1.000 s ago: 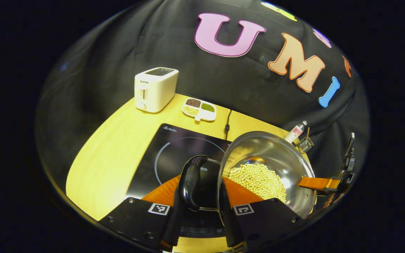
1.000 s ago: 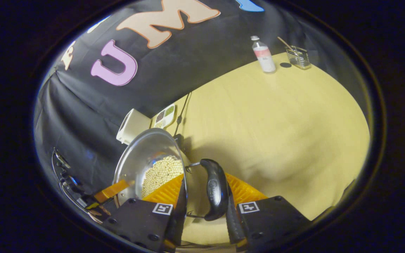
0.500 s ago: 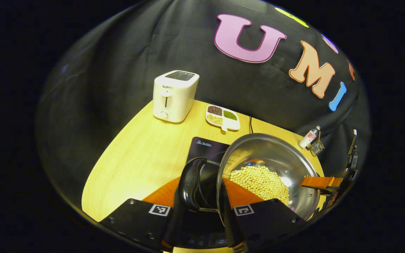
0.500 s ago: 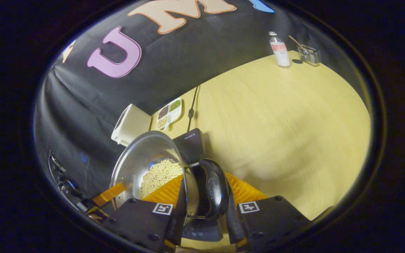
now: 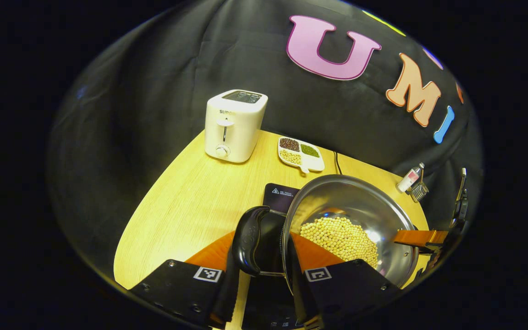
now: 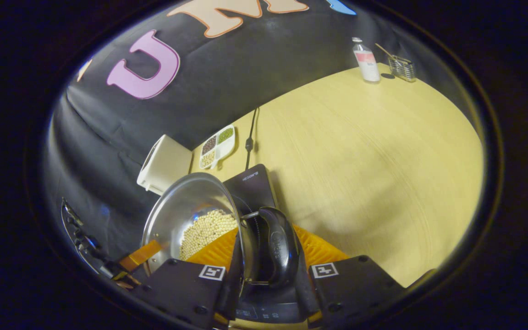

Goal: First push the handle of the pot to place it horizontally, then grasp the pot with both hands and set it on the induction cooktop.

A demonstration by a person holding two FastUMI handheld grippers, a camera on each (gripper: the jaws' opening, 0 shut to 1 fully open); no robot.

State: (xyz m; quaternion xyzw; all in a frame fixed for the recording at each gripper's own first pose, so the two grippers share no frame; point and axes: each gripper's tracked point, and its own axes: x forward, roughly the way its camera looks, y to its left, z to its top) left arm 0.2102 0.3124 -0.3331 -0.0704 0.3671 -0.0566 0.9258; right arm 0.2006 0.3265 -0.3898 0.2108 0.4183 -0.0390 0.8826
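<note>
Both grippers (image 5: 260, 275) (image 6: 266, 275) clamp the pot's (image 5: 351, 206) side handles (image 5: 248, 240), carrying it w/ beans above the cooktop (image 6: 255, 183) just ahead; next: lower level.

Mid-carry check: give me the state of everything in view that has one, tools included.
Pot: held at both handles over the cooktop, holding beans.
Left tool: shut on the pot.
Right tool: shut on the pot.
Cooktop: flat on the table, under the pot.
Toaster: upright.
Bottle: upright, capped.
</note>
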